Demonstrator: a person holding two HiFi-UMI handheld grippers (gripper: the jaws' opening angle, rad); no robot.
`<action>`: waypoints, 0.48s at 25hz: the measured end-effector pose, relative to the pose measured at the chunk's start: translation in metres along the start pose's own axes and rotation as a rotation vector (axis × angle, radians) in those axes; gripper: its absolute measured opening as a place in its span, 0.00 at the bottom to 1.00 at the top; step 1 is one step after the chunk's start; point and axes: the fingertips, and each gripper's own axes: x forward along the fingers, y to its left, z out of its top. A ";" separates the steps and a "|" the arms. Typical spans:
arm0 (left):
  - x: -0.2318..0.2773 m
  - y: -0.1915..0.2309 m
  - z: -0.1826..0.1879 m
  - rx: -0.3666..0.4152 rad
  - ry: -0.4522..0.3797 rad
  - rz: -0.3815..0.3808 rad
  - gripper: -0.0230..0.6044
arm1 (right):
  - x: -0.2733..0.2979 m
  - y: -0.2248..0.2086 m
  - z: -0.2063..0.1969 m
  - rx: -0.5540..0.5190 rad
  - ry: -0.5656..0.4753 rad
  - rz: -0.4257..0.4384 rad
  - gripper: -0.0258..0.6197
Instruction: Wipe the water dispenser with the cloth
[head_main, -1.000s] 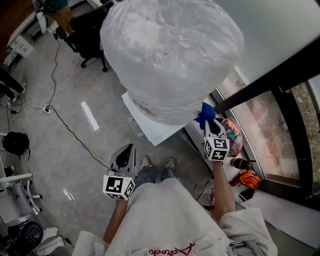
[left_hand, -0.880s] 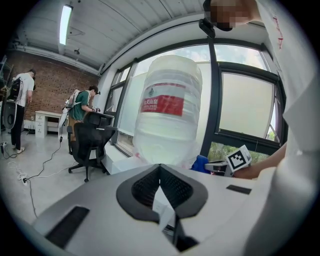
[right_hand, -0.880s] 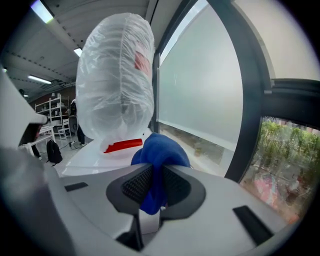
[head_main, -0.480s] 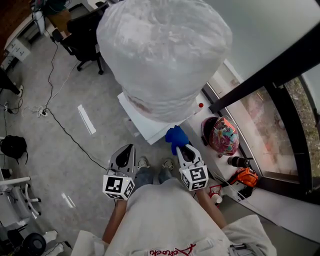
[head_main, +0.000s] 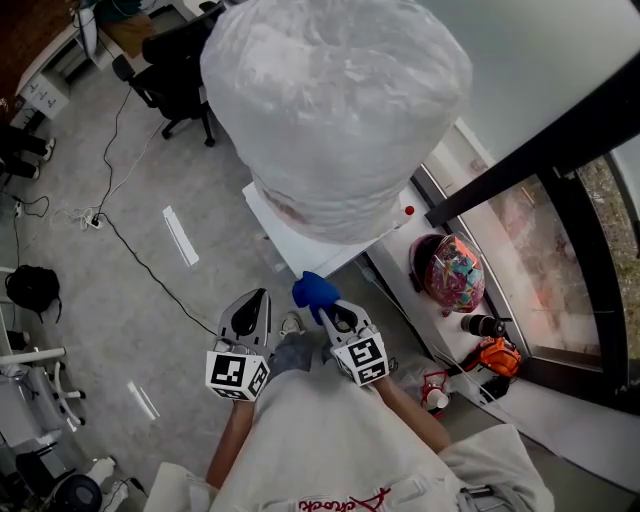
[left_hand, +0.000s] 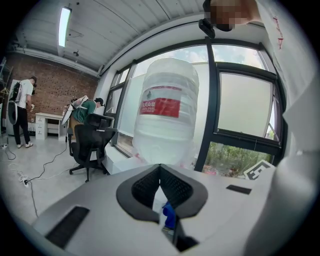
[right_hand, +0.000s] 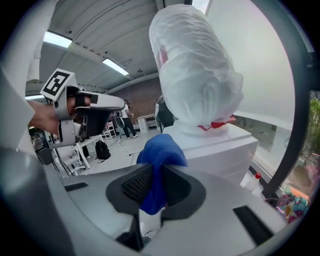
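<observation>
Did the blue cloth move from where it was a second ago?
Yes. The blue cloth, pinched in the right tongs, swung left, away from the colourful helmet, to the front corner of the water dispenser.

In the head view, the water bottle hides most of the water dispenser beneath it; only a white top edge shows. The bottle's upper end is cut off by the picture edge. In front of the dispenser, the cloth has its lower part hidden between the jaws of the right gripper. Print on the bottle's label is too small to read.
</observation>
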 end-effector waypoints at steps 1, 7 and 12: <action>0.000 0.000 0.000 0.000 0.001 0.002 0.05 | 0.001 -0.010 -0.001 -0.001 0.002 -0.019 0.14; 0.002 -0.001 0.002 0.003 0.007 -0.001 0.06 | 0.000 -0.088 0.006 -0.001 -0.008 -0.171 0.14; 0.009 -0.006 -0.001 0.000 0.015 -0.012 0.05 | -0.012 -0.160 0.014 0.003 -0.014 -0.303 0.14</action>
